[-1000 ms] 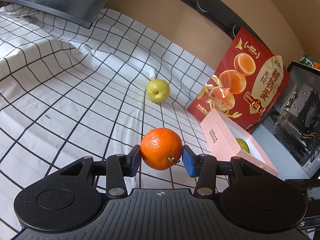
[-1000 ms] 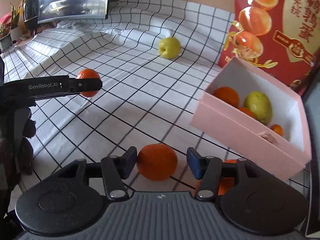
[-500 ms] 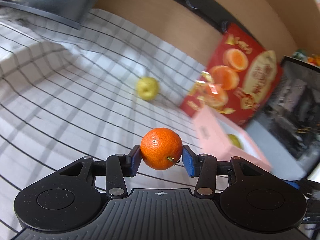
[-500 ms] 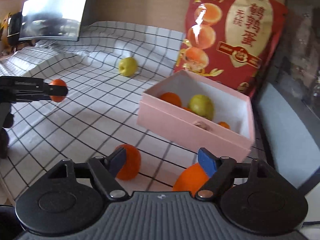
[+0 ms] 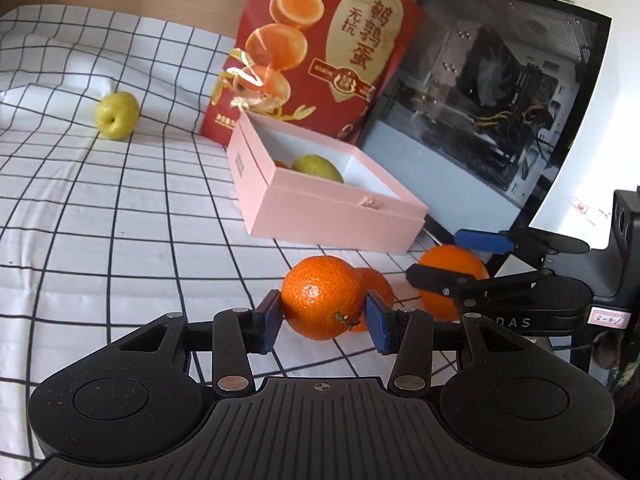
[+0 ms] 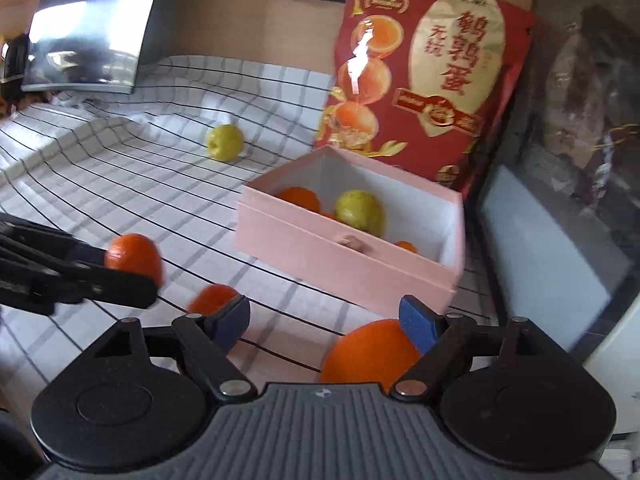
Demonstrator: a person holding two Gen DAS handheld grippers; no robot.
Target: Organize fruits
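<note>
Leaning against the wall at the back is a red bag [image 5: 320, 52], with a PC case [image 5: 492, 92] beside it. Spread over the counter is a white checked cloth [image 5: 100, 216]. A pink box [image 5: 324, 208] sits open on it in front of the bag, holding a yellow-green pear [image 6: 360, 212] and some oranges. The left gripper [image 5: 324, 314] has its jaws clamped on a mandarin [image 5: 320, 298], bright orange with a pitted skin and a small stem, held above the cloth short of the box. The right gripper [image 6: 326, 320] has its jaws opening, gripping nothing, with a big orange [image 6: 368, 354] under them. Another small orange [image 6: 212, 298] lies between the grippers. A yellow apple [image 5: 117, 115] sits alone, well apart to the left.
</note>
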